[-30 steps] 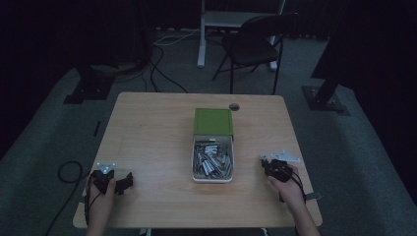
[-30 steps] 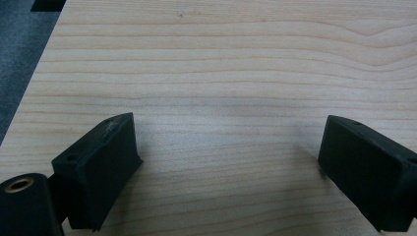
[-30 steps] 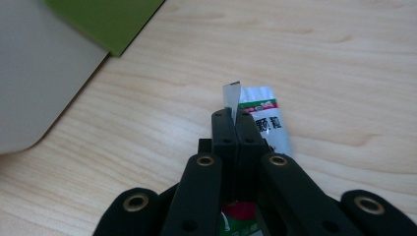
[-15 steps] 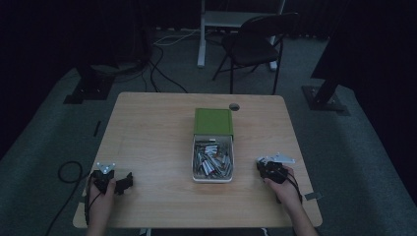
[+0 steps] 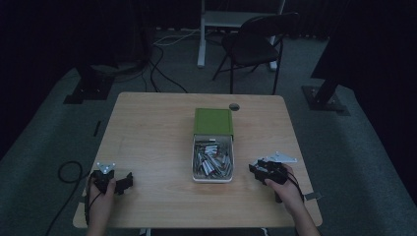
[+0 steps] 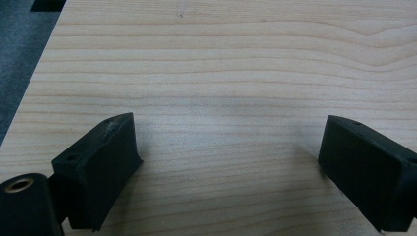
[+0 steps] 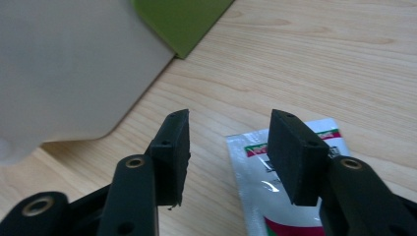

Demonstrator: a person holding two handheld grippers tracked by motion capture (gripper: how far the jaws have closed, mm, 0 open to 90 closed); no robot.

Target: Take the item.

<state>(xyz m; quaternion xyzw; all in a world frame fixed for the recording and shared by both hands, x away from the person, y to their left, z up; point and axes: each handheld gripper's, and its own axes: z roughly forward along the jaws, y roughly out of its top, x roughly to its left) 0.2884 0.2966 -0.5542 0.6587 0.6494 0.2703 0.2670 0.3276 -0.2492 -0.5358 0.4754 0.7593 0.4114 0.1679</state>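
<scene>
A white tray (image 5: pixel 212 178) holding several small sachets (image 5: pixel 211 160) sits mid-table, with its green lid (image 5: pixel 213 121) lying at its far end. My right gripper (image 5: pixel 253 168) rests on the table just right of the tray and points toward it. In the right gripper view its jaws (image 7: pixel 228 120) have just been opening and stand apart. A white sachet (image 7: pixel 251 167) with red and green stripes lies flat on the wood between and under them, not pressed. The tray wall (image 7: pixel 74 64) and green lid (image 7: pixel 182 19) are close ahead. My left gripper (image 5: pixel 129 179) (image 6: pixel 226 132) is open over bare wood.
The wooden table (image 5: pixel 147 132) has its left edge close to my left gripper. A small dark disc (image 5: pixel 234 106) sits by the far edge. A folding chair (image 5: pixel 255 44) and stand bases are on the floor beyond the table.
The right gripper's jaws have spread apart. Both hands have kept their places on the table.
</scene>
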